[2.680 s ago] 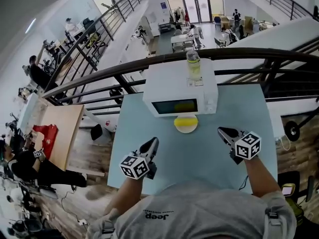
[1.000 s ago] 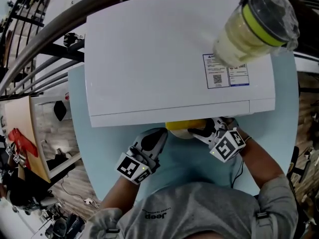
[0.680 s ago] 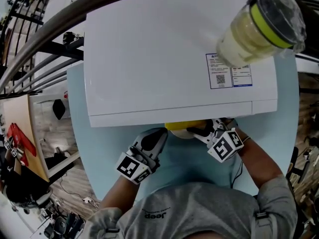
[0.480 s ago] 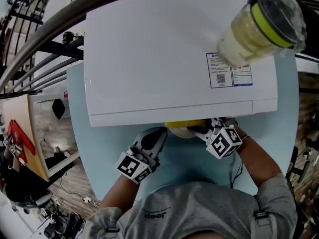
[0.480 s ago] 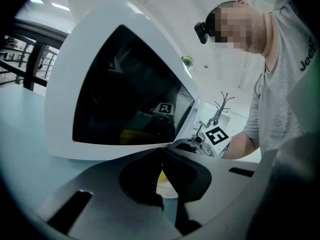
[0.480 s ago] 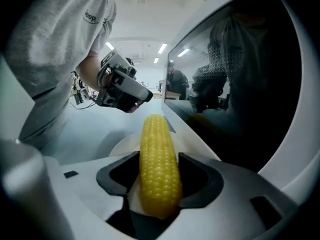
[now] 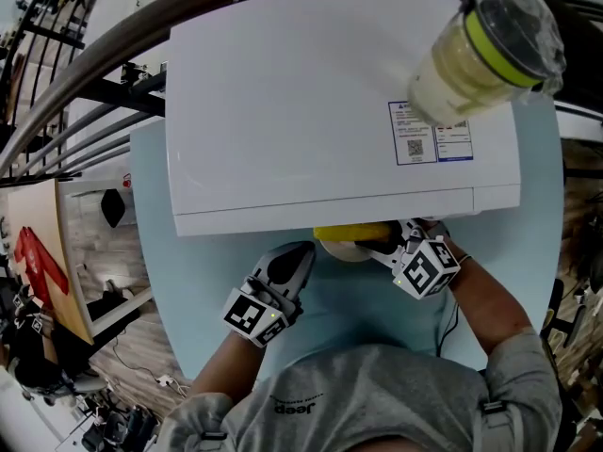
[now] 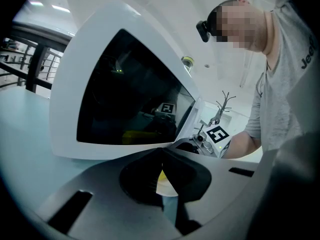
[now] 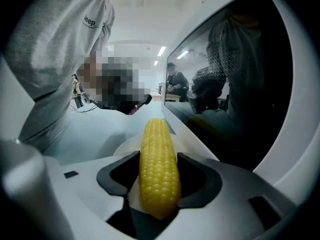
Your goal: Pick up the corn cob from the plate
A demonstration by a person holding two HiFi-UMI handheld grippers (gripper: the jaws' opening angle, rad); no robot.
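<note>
Broadly, a pale blue table (image 7: 358,295) is taken up by a white microwave (image 7: 311,111), on which a lidded bottle (image 7: 485,50) is stood. Just before its dark door a white plate (image 9: 122,149) is seen. Over the plate the corn cob (image 9: 157,169) is lying lengthwise between the jaws of the right gripper (image 9: 159,184), which are closed against both its sides. The left gripper (image 8: 161,166) is clenched on nothing nearby. The grasp seems made; whether the cob is clear of the plate cannot be told, so the lift is judged outstanding.
</note>
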